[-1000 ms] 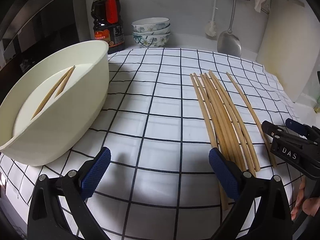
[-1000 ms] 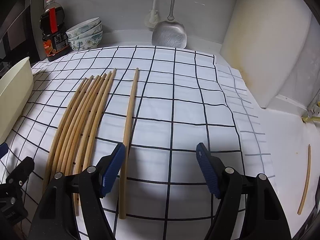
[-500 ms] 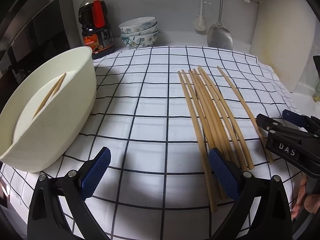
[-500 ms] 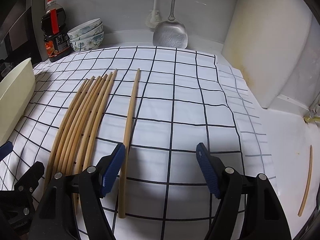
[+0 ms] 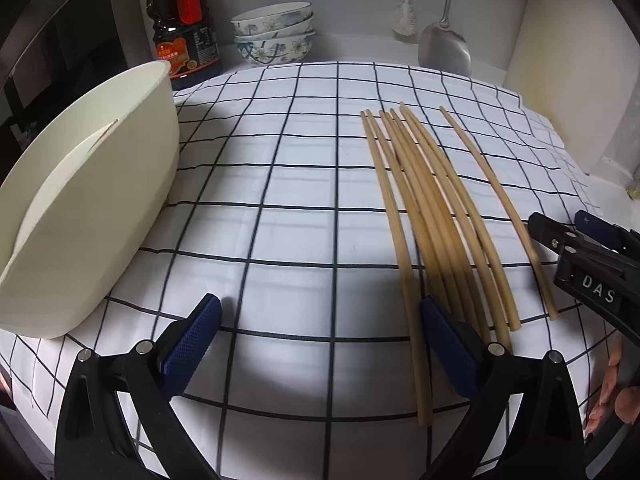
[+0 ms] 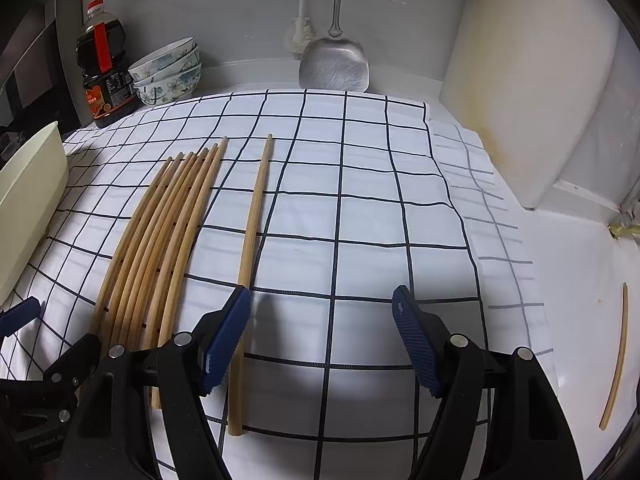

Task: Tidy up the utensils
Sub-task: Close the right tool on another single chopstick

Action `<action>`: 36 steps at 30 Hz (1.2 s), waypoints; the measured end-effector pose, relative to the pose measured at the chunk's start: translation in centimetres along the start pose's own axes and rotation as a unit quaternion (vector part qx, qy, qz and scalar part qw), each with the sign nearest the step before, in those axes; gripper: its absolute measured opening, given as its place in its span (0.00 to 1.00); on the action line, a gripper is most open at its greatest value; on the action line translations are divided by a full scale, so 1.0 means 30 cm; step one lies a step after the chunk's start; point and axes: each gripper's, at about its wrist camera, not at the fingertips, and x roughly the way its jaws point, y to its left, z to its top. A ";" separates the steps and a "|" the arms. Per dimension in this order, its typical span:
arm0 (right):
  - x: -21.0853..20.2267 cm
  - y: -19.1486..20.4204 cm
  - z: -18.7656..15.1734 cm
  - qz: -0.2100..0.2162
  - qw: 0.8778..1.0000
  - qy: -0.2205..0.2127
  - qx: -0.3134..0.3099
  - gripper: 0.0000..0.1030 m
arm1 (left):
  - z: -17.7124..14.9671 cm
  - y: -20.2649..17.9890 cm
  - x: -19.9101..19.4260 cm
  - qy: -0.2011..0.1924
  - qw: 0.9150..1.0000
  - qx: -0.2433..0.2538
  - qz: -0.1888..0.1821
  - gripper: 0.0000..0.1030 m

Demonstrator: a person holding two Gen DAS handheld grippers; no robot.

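Only right view — stray chopstick (image 6: 616,360) off the cloth (image 6: 360,216) | both grippers' jaws wide, empty — left (image 5: 320,344), right (image 6: 320,332)

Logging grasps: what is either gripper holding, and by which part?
Nothing: left gripper and right gripper have open, empty jaws above the chopsticks.

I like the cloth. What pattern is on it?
White tablecloth with a dark grid of squares; clearest in the right wrist view.

Three bowls (image 5: 274,34), one bottle (image 5: 183,20), one tub (image 5: 92,216)
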 end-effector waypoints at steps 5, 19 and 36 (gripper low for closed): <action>-0.001 0.021 0.001 -0.004 1.000 -0.003 -0.012 0.68 | 0.024 0.027 0.013 0.011 1.000 -0.008 0.011 0.95; 0.009 0.086 -0.007 -0.021 0.998 -0.009 -0.066 0.68 | 0.104 0.049 0.070 0.020 1.000 -0.015 0.009 0.95; 0.026 0.108 0.012 0.053 0.998 0.006 -0.036 0.22 | 0.136 0.008 0.068 -0.014 1.000 0.017 -0.021 0.54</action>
